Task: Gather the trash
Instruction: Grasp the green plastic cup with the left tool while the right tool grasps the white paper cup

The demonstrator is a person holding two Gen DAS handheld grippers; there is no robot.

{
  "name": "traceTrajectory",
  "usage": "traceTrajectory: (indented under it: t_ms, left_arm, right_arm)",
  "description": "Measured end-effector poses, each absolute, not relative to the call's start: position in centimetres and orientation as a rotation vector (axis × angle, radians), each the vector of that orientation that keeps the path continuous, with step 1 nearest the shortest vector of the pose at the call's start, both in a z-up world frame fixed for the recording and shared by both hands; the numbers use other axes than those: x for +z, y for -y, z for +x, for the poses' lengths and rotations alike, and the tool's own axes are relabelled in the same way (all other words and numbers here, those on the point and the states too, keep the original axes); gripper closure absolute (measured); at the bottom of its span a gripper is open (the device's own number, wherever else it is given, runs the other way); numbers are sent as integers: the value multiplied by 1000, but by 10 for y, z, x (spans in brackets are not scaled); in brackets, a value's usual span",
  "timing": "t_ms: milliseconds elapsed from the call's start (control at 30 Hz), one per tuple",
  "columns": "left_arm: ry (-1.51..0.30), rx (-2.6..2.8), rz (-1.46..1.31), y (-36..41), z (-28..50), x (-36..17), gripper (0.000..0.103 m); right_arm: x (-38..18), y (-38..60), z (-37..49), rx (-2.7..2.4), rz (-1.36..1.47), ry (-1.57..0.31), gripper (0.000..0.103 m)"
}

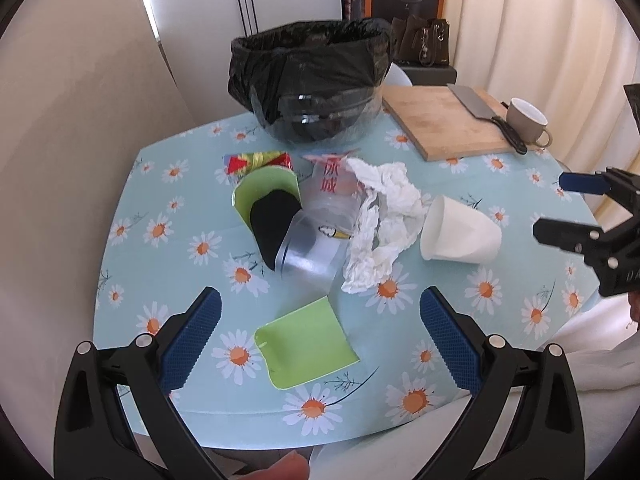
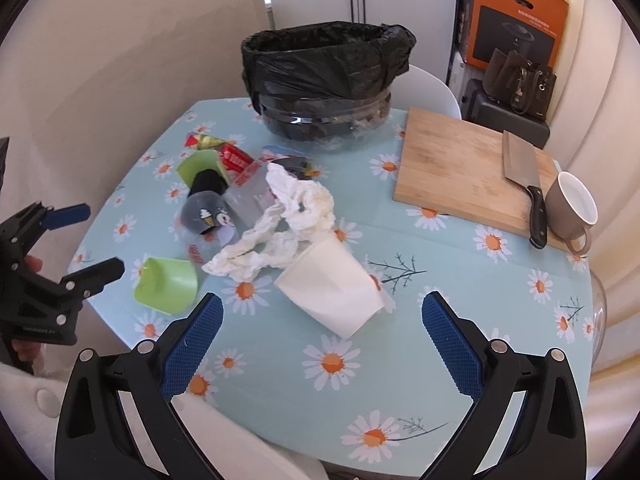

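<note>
Trash: white cup (image 2: 334,286) on its side, tissue (image 2: 288,224) at its 11 o'clock.
Left gripper (image 1: 320,334): jaws wide.
Right gripper (image 2: 322,334): jaws wide.

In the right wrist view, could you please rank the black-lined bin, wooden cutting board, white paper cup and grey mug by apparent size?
1. Black-lined bin and wooden cutting board: alike.
2. White paper cup, nearer the camera.
3. Grey mug.
</note>
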State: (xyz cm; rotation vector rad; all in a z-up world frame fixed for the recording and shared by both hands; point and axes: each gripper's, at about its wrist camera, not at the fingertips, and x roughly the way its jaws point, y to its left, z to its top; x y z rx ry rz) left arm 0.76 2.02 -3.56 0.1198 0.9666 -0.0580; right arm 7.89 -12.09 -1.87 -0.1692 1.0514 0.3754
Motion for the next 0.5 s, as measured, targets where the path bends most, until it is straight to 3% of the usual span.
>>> traceTrajectory:
  t_ms: [500]
  left_arm:
    - [-1118, -5, -8, -45, 27, -81, 6]
  right_arm:
    - [-65, 107, 108, 363, -220, -1180, 8]
